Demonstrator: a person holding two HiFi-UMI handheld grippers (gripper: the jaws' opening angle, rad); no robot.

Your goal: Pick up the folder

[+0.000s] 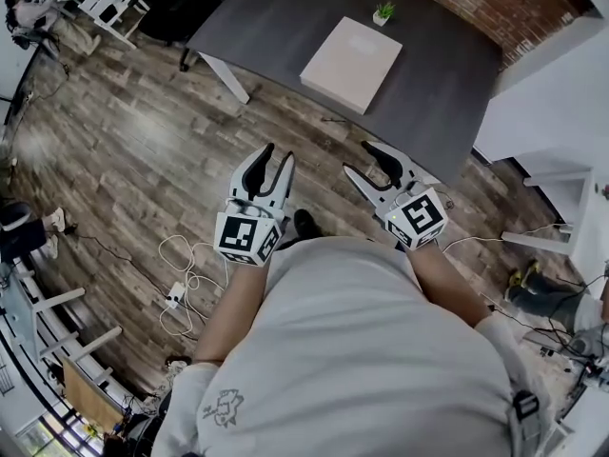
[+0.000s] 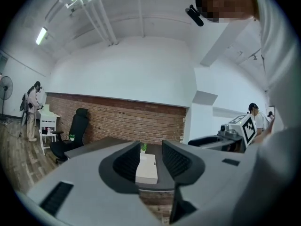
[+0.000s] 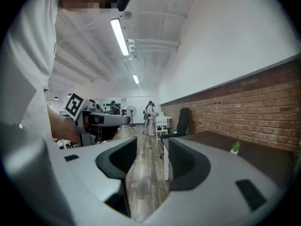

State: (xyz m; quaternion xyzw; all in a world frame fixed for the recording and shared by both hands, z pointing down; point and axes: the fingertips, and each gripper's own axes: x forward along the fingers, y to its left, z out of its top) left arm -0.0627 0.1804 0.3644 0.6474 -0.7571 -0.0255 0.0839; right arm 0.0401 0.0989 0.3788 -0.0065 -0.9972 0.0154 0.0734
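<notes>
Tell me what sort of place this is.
Probably an open office or studio workspace: a dark desk with a small potted plant, a black office chair by a brick wall, and strip lights overhead.

Right gripper (image 3: 151, 147) jaws apart, only wood floor (image 3: 146, 169) between them; small potted plant (image 3: 235, 148) on dark table (image 3: 211, 138).
</notes>
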